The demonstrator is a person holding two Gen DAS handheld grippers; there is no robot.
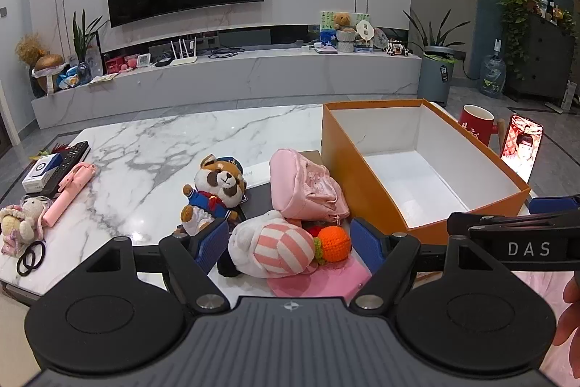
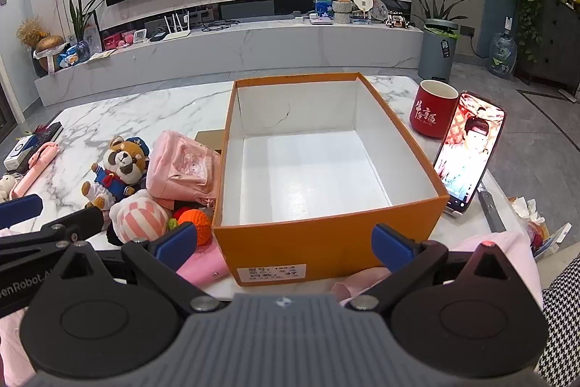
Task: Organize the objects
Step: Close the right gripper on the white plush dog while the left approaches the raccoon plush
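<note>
Orange box, white inside, plush toys beside

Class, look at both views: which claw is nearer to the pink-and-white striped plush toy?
Left. The left claw stands open right around the striped plush toy, not touching it. The right claw sits open further right, before the orange box.

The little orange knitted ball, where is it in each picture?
Left wrist view: the orange knitted ball sits low in the middle, just right of the pink-striped plush, between the open jaws.
Right wrist view: it is at lower left, just outside the near left corner of the orange box.
Shared landmark: the orange box, open and empty in both views.
</note>
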